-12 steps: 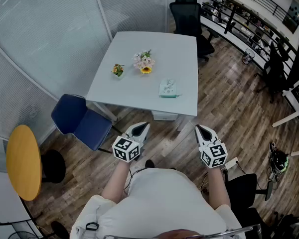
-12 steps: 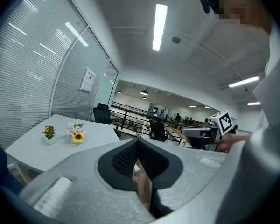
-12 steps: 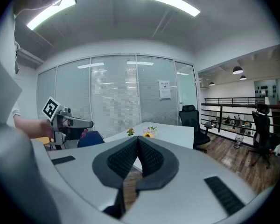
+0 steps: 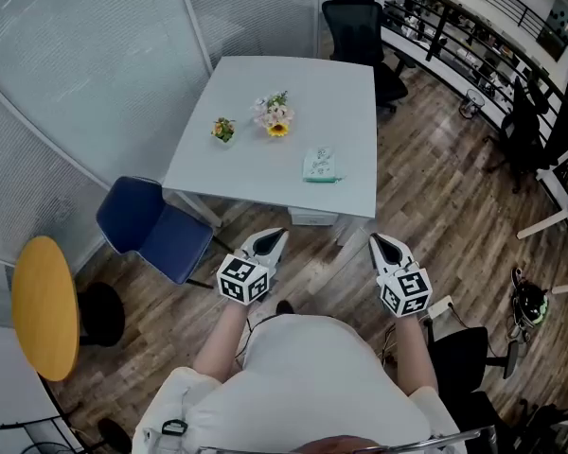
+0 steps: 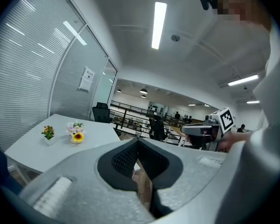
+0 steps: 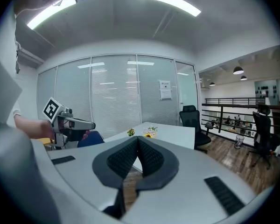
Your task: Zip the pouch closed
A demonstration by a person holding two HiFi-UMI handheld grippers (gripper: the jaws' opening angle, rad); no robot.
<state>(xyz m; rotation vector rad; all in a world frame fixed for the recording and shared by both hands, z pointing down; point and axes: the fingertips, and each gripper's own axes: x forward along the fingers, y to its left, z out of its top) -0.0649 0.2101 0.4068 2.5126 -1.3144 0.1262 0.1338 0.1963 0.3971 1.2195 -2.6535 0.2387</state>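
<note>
Left gripper (image 5: 137, 143): jaws pressed together, tips meeting, nothing btwn them. Right gripper (image 6: 138, 140): same, jaws together, empty. We hold both in front of our body, over the wood floor (image 4: 426, 206), short of the white table (image 4: 341, 93). Pouch (image 4: 319, 165) lies on the table nr its front edge, well apart from both grippers. Flowers (image 4: 275, 116) sit further back.

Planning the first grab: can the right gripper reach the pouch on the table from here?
Probably not yet. The right gripper, jaws together, is over the floor short of the table, apart from the pouch near its front edge. Nothing blocks the way.
</note>
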